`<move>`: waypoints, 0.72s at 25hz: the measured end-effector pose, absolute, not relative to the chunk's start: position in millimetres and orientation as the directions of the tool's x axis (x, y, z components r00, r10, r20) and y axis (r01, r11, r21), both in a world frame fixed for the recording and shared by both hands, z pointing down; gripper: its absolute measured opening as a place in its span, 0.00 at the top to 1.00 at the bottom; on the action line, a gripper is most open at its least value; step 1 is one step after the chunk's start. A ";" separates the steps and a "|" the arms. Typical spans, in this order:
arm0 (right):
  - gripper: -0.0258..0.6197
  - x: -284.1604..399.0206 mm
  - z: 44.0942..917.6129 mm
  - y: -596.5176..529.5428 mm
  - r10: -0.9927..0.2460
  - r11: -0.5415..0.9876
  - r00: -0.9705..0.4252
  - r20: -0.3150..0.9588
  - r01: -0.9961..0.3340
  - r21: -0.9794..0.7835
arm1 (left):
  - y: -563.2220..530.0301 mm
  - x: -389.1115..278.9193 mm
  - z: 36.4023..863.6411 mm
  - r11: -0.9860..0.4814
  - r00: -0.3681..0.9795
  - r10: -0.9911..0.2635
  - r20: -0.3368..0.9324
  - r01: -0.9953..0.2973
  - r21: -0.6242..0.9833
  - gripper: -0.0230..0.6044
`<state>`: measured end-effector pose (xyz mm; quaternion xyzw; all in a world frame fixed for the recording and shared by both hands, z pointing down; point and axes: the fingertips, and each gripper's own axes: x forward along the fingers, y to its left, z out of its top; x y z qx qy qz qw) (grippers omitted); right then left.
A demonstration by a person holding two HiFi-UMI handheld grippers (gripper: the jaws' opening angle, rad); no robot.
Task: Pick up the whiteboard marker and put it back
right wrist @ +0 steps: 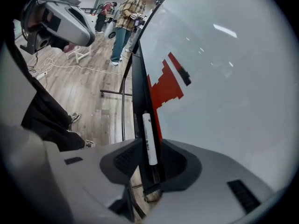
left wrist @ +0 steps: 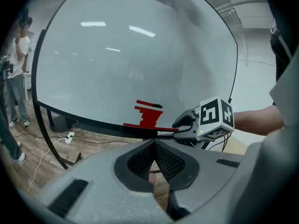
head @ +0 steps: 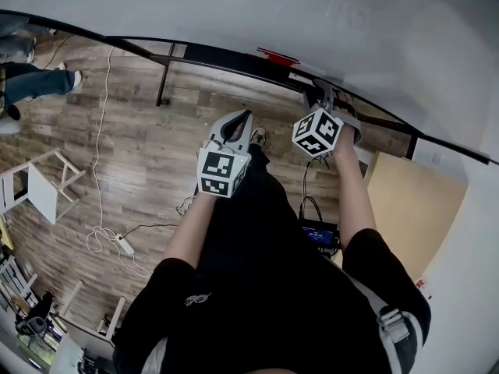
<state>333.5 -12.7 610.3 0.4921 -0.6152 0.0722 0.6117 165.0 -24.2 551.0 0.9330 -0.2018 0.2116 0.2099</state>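
Observation:
A white whiteboard marker (right wrist: 149,138) with a dark cap end lies lengthwise on the black tray (right wrist: 138,92) under the whiteboard (right wrist: 224,78). My right gripper (right wrist: 150,158) stands open around it, with a gap between the marker and the pad on each side. In the head view the right gripper (head: 328,97) is at the tray (head: 234,56), and the marker is hidden there. My left gripper (left wrist: 154,147) is shut with nothing between its pads; it hangs (head: 243,120) in front of the board, left of the right one. A red stepped drawing (left wrist: 148,115) marks the board.
The whiteboard's stand leg (head: 164,84) rests on the wooden floor. A white cable and a power strip (head: 122,245) lie at the left, near a white stool (head: 43,189). A pale wooden panel (head: 413,209) is at the right. People stand at the far left (head: 31,80).

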 end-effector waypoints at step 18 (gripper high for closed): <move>0.80 342.6 633.3 -22.5 -0.433 0.602 0.292 0.853 -0.610 0.515 | -41.1 158.5 557.5 -0.797 0.812 -0.324 0.486 -0.511 0.322 0.96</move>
